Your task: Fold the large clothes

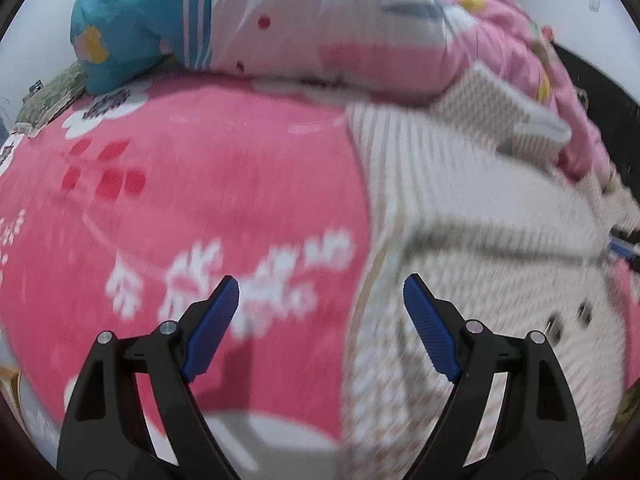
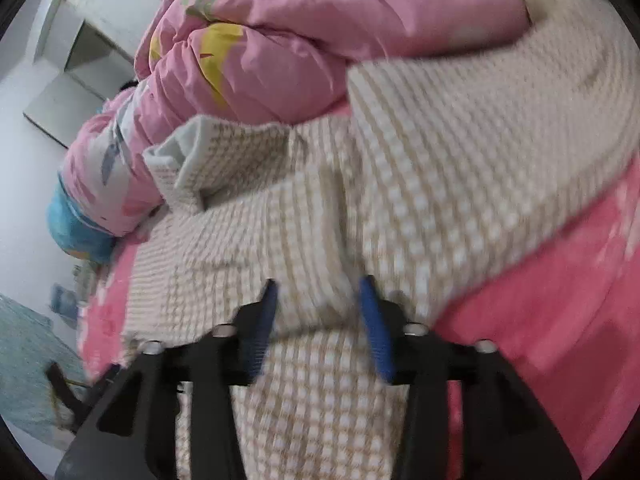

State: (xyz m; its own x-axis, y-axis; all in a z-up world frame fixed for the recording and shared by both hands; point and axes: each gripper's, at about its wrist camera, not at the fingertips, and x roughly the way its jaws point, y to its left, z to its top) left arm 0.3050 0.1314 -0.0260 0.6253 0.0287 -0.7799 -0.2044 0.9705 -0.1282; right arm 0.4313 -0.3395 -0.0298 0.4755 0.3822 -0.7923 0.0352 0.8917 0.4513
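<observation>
A beige-and-white waffle-knit garment (image 2: 440,168) was spread on a pink flower-printed bed blanket (image 1: 180,208) below a heaped pink quilt (image 1: 360,32) by a white wall (image 2: 24,208), the left gripper (image 1: 320,300) held wide and empty, the right gripper (image 2: 318,296) parted over the knit.

Both fisheye views are evenly and softly lit; no glare is seen. Straight lines are bowed toward the rims, and dark vignetting is seen at the corners. Motion blur is spread over the checked garment (image 1: 460,208) from 2 to 5 o'clock. A faint shadow is cast on the pink blanket (image 1: 180,200) at 6 o'clock.
</observation>
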